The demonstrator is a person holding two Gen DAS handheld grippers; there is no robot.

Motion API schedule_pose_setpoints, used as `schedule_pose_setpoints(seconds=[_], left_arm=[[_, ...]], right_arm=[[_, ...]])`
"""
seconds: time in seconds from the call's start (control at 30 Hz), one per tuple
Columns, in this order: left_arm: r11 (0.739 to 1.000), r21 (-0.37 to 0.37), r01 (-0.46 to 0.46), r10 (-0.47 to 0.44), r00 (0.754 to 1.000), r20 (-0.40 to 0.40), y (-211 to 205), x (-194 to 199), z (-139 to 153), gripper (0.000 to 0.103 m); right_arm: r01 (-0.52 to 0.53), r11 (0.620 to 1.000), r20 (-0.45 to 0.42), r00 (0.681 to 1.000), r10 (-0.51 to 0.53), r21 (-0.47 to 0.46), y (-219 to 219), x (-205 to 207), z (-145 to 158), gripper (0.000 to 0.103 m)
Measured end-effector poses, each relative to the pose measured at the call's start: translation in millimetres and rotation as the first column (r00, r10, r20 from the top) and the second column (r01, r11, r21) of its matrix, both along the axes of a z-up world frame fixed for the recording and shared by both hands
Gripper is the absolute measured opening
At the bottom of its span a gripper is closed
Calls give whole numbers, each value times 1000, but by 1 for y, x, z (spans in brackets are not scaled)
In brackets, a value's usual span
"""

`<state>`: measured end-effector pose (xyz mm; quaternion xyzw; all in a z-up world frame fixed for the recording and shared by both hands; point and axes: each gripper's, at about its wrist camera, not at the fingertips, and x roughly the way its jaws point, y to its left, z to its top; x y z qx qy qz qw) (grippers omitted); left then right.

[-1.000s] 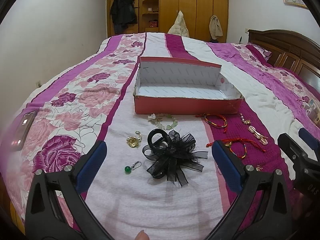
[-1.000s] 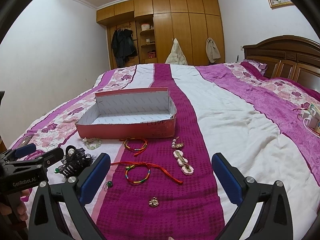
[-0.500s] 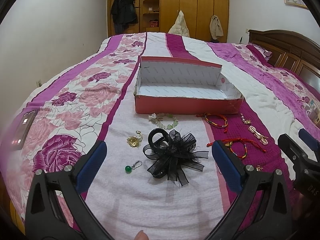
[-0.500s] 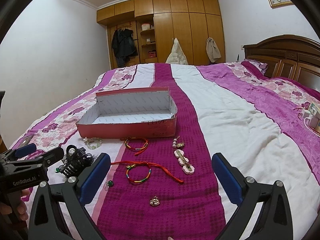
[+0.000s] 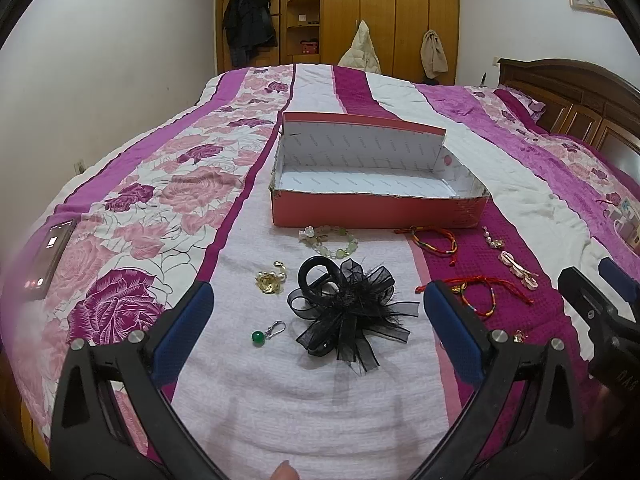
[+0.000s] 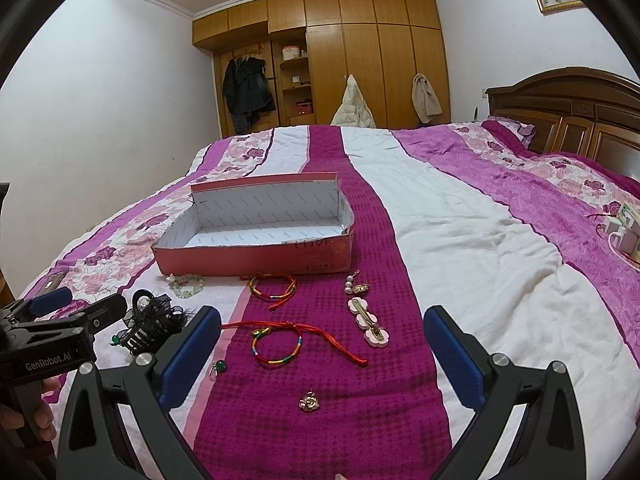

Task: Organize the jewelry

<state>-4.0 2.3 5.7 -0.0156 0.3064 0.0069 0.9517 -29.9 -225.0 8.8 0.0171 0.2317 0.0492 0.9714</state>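
While both grippers hang above the near edge of the bed [image 6: 460,216], the left gripper [image 5: 318,320] has its blue-padded jaws spread wide with nothing between them, and the right gripper [image 6: 322,344] is likewise spread and empty. An open red box [image 5: 376,210] with a white lining sits on the bedspread beyond the jewelry, its lid standing up at the back and its inside bare. Just in front of the box lie a pale green bead bracelet [image 5: 330,242] and, to its right, a small red and multicolour cord bracelet [image 5: 434,240]. Nearer the left gripper sits a black hair claw with a gauzy black bow [image 5: 348,310]; a gold flower brooch with pearls [image 5: 271,280] lies just to its left, and a green bead charm on a clasp [image 5: 266,334] lies closer in. On the magenta stripe, a second cord bracelet with long red ties [image 6: 280,346] lies ahead of the right gripper, between its fingers in that view. To the right of it lie a pink flower hair clip [image 6: 368,322] and a pearl earring piece [image 6: 356,287], and a small gold charm [image 6: 309,402] lies nearest the camera. A phone [image 5: 50,258] rests at the bed's left edge.
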Motion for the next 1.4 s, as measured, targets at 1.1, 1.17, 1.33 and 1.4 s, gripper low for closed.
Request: schedule_pose_setpoints(seconds=[1.1, 1.17, 1.33, 1.4], left_arm=[[991, -134, 17, -60, 943, -326, -13, 65, -54, 60], [991, -134, 4, -47, 946, -320, -11, 66, -56, 56], [993, -115, 0, -35, 950, -310, -10, 63, -55, 36], [992, -126, -2, -37, 950, -309, -5, 62, -53, 29]], right_arm=[[128, 983, -170, 980, -104, 132, -63, 48, -21, 103], [133, 982, -189, 976, -107, 135, -63, 52, -24, 103], [98, 985, -253, 966, -59, 141, -61, 66, -32, 103], [68, 988, -272, 962, -28, 140, -57, 73, -33, 94]])
